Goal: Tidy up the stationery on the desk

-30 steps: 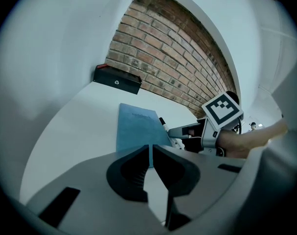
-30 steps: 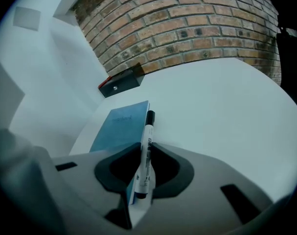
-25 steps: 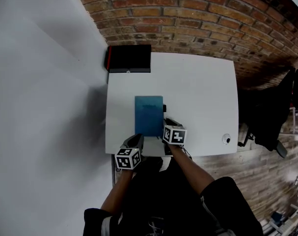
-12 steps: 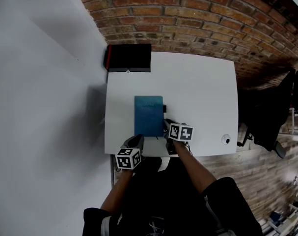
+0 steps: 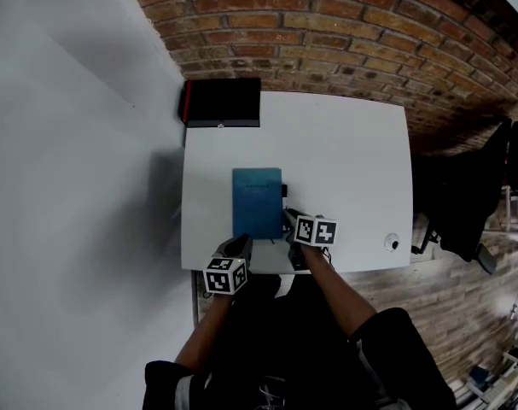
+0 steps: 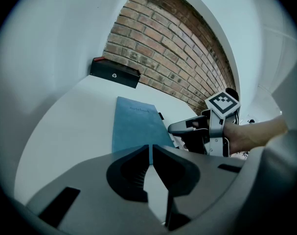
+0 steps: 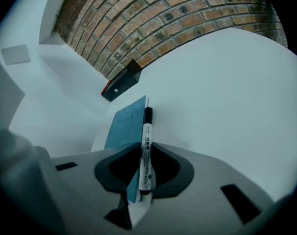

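The right tongs (image 7: pixel 142 153) grip a pen (image 7: pixel 146 136) by the blue notebook (image 5: pixel 257 202) on the white table (image 5: pixel 352 161). The left tongs (image 6: pixel 151 151) are closed and empty, near the notebook's near edge.

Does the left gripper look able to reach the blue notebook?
Probably yes: the notebook lies flat just ahead of the left gripper, nothing between them; its jaws are shut and empty.
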Tool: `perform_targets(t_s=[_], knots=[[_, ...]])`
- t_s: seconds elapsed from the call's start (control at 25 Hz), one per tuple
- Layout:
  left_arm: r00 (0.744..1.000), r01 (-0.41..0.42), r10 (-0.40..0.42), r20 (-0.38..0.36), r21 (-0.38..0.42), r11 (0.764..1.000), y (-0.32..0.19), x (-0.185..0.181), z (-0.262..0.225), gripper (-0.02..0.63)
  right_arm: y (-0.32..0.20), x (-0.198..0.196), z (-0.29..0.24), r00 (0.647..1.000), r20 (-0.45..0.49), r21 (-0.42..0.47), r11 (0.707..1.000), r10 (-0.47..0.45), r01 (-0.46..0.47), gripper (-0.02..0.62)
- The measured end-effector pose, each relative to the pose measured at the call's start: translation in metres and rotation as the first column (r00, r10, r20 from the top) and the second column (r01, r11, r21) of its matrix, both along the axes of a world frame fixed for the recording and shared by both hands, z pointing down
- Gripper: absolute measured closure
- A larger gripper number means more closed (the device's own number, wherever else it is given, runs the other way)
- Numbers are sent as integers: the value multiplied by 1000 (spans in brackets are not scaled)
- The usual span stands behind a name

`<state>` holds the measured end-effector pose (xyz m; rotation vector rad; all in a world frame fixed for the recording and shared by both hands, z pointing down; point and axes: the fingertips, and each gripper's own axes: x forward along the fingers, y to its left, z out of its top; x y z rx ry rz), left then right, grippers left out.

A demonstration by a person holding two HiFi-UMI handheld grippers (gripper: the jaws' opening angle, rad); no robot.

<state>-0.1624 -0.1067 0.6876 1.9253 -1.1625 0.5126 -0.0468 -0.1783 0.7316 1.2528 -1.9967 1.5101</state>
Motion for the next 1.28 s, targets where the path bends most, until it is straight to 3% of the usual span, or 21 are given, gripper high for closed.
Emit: perform_targets(t_s=[0.44, 0.68, 1.0, 1.28], knots=[[1000, -14, 14, -4, -14, 1000, 4, 6, 3, 571, -1, -2, 0, 996, 87, -11, 1000, 27, -27, 518], [1000, -19, 19, -6, -13, 1000, 5, 7, 2, 571, -2, -2, -1, 998, 55, 9, 1000, -19, 18, 512], [999, -32, 33, -11, 6, 999, 5, 12, -4, 571, -7, 0, -13, 998, 57, 49, 999, 2, -4, 480], [999, -52, 52, 2, 82, 995, 2, 17, -20, 571, 3, 8, -32, 1000, -11, 138, 990, -23, 24, 501]])
